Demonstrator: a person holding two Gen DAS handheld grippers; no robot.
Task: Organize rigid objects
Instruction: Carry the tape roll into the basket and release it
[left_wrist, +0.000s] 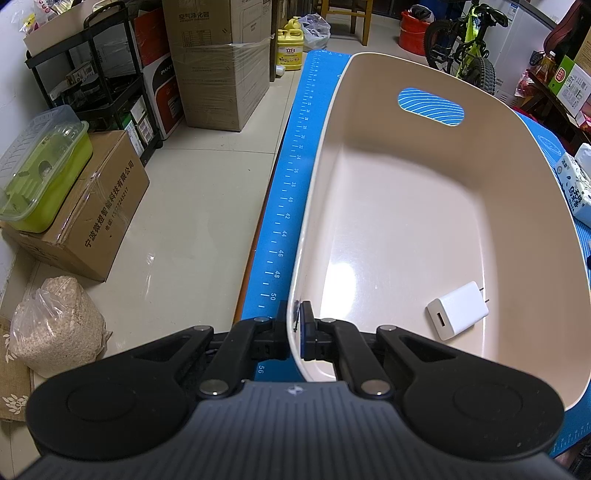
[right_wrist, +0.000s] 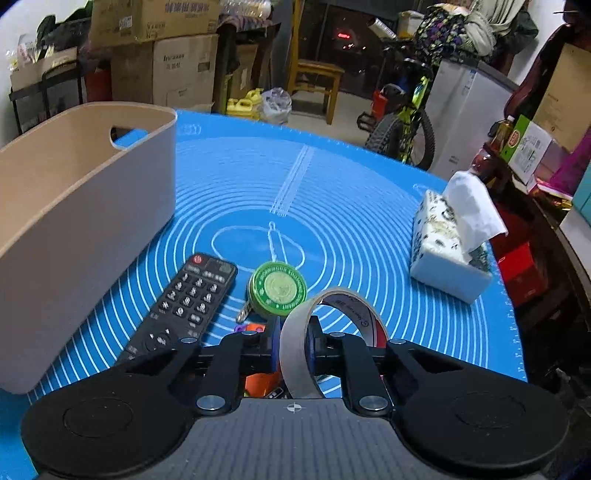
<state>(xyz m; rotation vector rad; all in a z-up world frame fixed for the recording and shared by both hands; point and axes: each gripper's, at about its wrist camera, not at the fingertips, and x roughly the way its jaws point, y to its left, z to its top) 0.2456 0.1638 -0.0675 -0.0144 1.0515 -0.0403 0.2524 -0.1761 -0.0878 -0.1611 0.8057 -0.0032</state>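
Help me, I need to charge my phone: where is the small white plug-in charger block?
In the left wrist view, the small white plug-in charger block lies on the floor of the beige plastic bin, at its near end, right of the left gripper clamped on the bin's rim.

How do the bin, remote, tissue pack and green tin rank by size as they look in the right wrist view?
Largest to smallest:
1. bin
2. remote and tissue pack: they look about alike, and the remote lies nearer the camera, so I won't rank them
3. green tin
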